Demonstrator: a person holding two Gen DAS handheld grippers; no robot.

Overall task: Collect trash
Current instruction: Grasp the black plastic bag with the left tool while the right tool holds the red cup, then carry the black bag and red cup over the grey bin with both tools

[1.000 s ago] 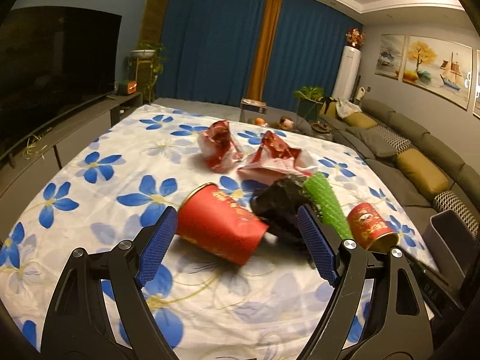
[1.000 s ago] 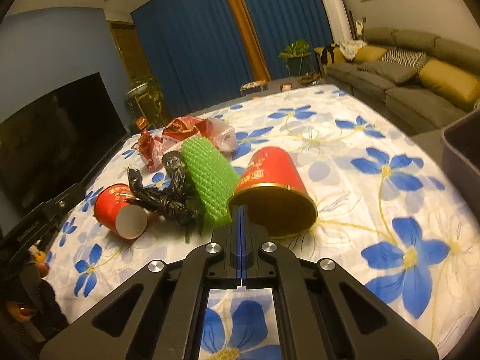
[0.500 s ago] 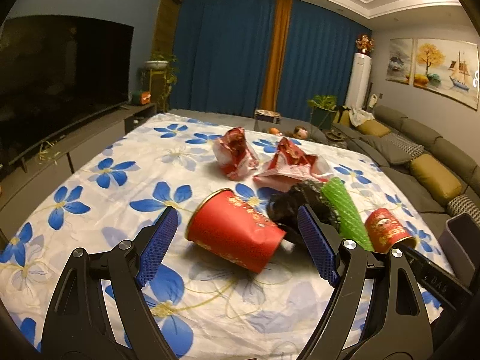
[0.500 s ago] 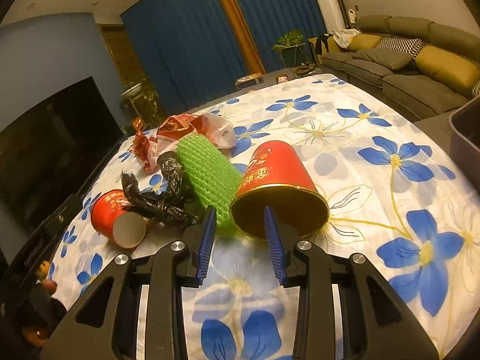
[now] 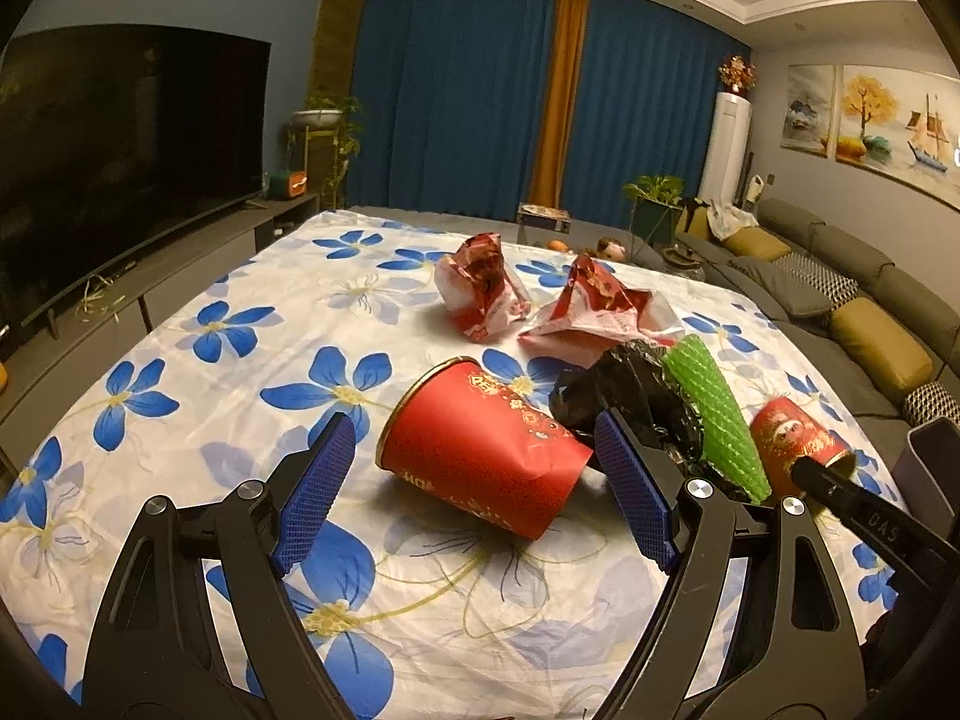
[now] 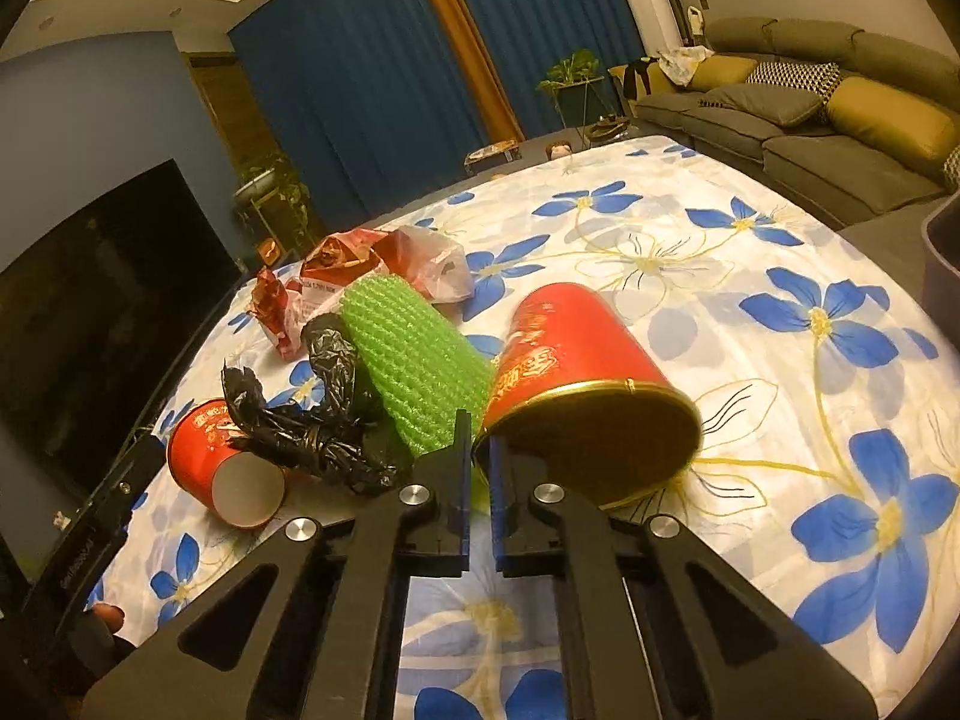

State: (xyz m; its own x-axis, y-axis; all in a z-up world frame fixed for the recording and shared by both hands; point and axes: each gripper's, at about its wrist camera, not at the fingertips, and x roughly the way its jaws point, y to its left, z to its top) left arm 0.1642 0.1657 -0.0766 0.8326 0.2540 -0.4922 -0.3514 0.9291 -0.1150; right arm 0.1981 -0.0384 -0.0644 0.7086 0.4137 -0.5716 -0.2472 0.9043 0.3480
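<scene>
Trash lies in a loose heap on the flower-print tablecloth [image 5: 198,324]. Nearest our left gripper [image 5: 474,489], a large red paper cup [image 5: 480,450] lies on its side between the wide-open jaws, the blue pads clear of it. Our right gripper [image 6: 477,483] has its jaws closed to a thin slit on the gold rim of a second red cup [image 6: 576,372], which is also tipped over. Only the right view shows that pinch and the first cup's white inside; the left view shows this second cup small, beyond the right gripper's black finger. Between the cups sit a crumpled black plastic bag [image 5: 630,390] and a green foam mesh sleeve [image 6: 414,360], touching. Farther back lie two red-and-white crumpled wrappers [image 5: 486,288]. The left view alone shows the paintings [image 5: 870,114].
</scene>
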